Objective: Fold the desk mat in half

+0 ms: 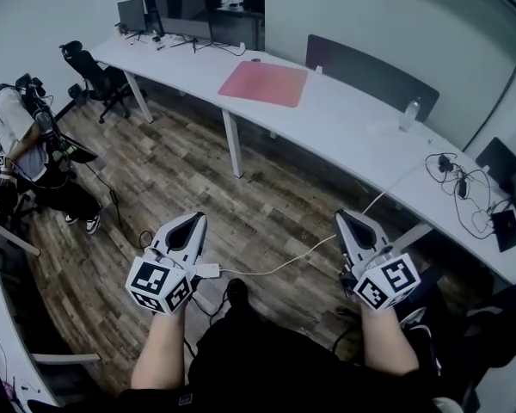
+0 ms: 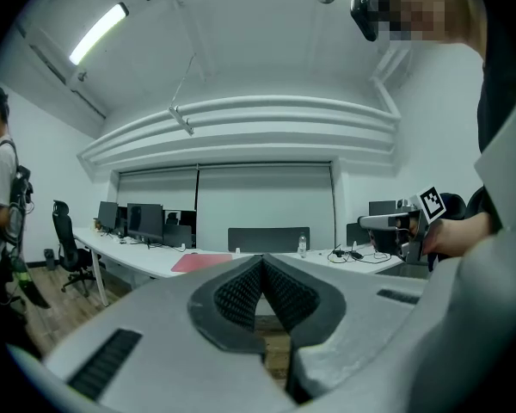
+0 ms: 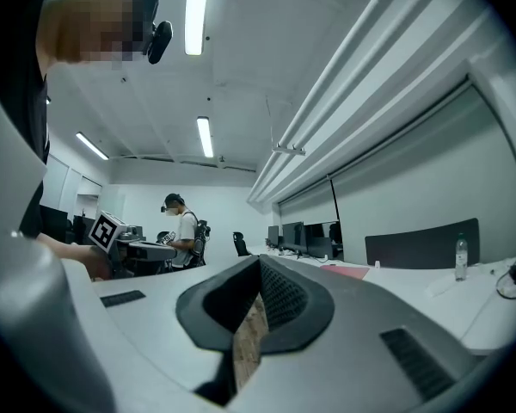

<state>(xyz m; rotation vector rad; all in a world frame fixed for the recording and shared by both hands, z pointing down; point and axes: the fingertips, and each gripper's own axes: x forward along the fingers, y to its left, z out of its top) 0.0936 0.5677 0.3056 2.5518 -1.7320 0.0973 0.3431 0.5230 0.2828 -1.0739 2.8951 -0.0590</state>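
Desk (image 1: 344, 123): mat (image 1: 264, 83); L tool (image 1: 193, 217), R tool (image 1: 345, 214) closed.

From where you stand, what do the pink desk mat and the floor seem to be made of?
The pink desk mat looks like a thin, matte sheet, perhaps felt or faux leather: it lies flat and shows no shine. The floor looks like wood or wood-look laminate: brown planks with mixed grain.
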